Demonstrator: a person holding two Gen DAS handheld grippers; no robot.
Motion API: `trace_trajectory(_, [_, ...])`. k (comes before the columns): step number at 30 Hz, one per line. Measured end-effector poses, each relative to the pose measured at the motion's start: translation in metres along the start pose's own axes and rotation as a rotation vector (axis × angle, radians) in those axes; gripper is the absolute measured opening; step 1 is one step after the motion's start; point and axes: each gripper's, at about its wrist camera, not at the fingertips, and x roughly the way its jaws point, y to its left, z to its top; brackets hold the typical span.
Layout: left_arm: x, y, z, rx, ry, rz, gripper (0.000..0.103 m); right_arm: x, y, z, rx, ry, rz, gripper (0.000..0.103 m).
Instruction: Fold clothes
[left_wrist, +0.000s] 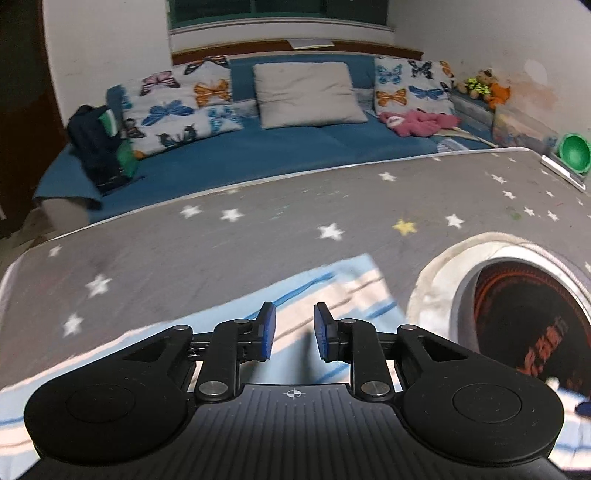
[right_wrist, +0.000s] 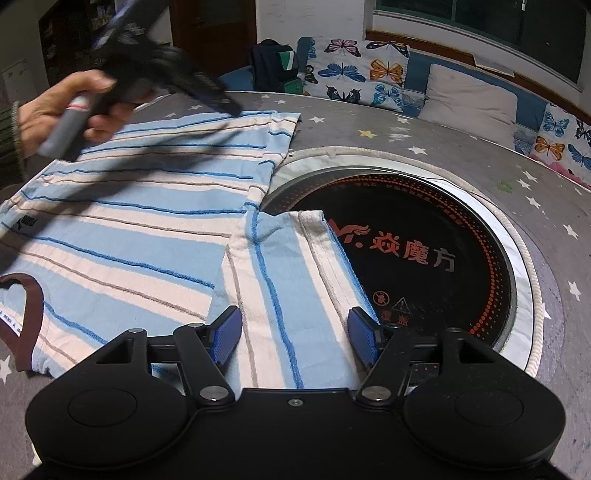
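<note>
Starry grey tablecloth (right_wrist: 461, 122), striped shirt (right_wrist: 147, 229) flat, collar nearest, left gripper (left_wrist: 294, 328) and right gripper (right_wrist: 295, 332) spread, empty

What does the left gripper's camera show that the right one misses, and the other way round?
Only the left wrist view shows the green bowl, the stuffed toys and the pink plush. Only the right wrist view shows the shirt's brown collar, its folded sleeve, and the person's hand holding the left gripper. Both show the striped shirt, the round cooktop, the starred tablecloth and the butterfly cushions.
</note>
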Motion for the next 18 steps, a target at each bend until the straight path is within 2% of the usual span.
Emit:
trace_trajectory(3, [0.011,-0.010,0.005,0.022,0.001,0.008,0.035,0.000,0.000,0.000,-0.002,-0.002,0.005,0.068])
trace_trajectory(8, [0.033,-0.018,0.009,0.044,0.031,0.019,0.035,0.001,-0.001,-0.001,-0.005,-0.005,0.012,0.071])
trace_trajectory(10, [0.036,-0.019,0.008,0.050,0.027,0.021,0.022,0.000,0.001,0.000,-0.004,-0.006,0.013,0.071])
trace_trajectory(11, [0.037,-0.020,0.008,0.054,0.023,0.022,0.011,0.000,0.001,0.000,-0.004,-0.006,0.013,0.071])
trace_trajectory(12, [0.038,-0.021,0.007,0.058,0.021,0.025,0.008,0.000,0.001,0.000,-0.004,-0.007,0.013,0.072])
trace_trajectory(14, [0.033,-0.020,0.005,0.059,0.012,0.017,0.001,0.000,0.001,0.000,-0.002,-0.008,0.013,0.072])
trace_trajectory(18, [0.010,-0.022,-0.003,0.063,-0.042,-0.012,0.000,-0.001,0.001,-0.001,0.000,-0.011,0.011,0.072])
